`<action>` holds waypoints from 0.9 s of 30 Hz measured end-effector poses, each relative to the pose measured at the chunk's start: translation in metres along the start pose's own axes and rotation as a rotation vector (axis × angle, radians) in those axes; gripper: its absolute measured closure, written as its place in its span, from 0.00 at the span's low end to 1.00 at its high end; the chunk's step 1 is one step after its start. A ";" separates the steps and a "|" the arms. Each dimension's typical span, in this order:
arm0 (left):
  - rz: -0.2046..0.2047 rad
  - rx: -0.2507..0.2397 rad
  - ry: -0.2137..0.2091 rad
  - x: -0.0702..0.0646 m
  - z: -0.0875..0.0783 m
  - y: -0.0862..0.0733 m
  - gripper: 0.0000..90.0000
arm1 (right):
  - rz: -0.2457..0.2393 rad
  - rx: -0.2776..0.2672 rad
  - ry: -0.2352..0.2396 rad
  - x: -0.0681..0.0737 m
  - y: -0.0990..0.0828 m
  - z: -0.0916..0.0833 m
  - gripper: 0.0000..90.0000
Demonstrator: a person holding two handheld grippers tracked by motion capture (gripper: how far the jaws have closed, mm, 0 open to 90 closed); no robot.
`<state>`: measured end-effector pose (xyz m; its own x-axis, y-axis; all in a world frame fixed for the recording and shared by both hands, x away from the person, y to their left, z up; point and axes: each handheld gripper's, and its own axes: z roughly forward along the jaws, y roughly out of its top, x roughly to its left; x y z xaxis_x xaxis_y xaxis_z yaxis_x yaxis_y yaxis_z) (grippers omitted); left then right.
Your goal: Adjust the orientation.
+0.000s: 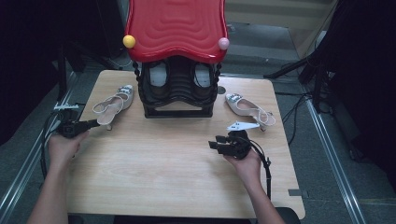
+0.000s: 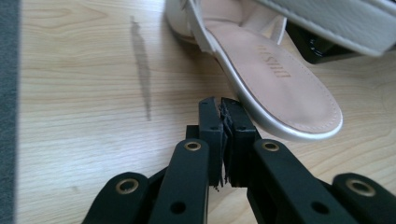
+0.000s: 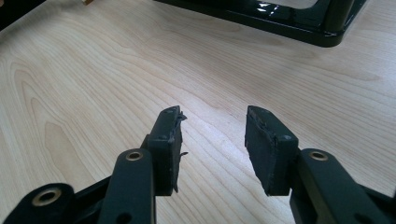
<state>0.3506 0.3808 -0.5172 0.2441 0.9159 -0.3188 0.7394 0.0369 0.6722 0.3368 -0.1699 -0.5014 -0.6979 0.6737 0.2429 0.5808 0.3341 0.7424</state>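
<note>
A pale slingback shoe with a jewelled toe lies on the wooden table, left of the rack. Its beige insole fills the upper right of the left gripper view. My left gripper points at this shoe's heel end; its jaws are pressed together with nothing between them, tips just short of the silver sole edge. A matching shoe lies right of the rack. My right gripper hovers over bare wood at the centre right, jaws apart and empty.
A black shoe rack with a wavy red top stands at the back centre, holding a pair of shoes. Its glossy base lies beyond the right gripper. Dark stands and cables flank the table.
</note>
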 end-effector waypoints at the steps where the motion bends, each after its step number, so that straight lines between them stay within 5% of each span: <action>1: 0.004 0.001 -0.008 -0.003 0.001 0.001 0.97 | -0.003 -0.001 -0.002 0.000 0.000 -0.001 0.64; 9: -0.030 0.021 -0.044 -0.019 0.007 0.004 0.96 | 0.001 0.004 -0.004 -0.001 -0.001 0.000 0.64; 17: -0.023 0.028 -0.058 -0.035 0.014 0.003 0.95 | -0.011 0.000 -0.001 0.004 -0.001 0.000 0.64; 27: -0.030 0.033 -0.077 -0.039 0.017 0.004 0.89 | -0.013 0.001 -0.010 0.003 -0.001 0.001 0.64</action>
<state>0.3542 0.3382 -0.5131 0.2684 0.8811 -0.3895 0.7673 0.0490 0.6394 0.3343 -0.1675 -0.5022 -0.7015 0.6757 0.2267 0.5719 0.3438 0.7448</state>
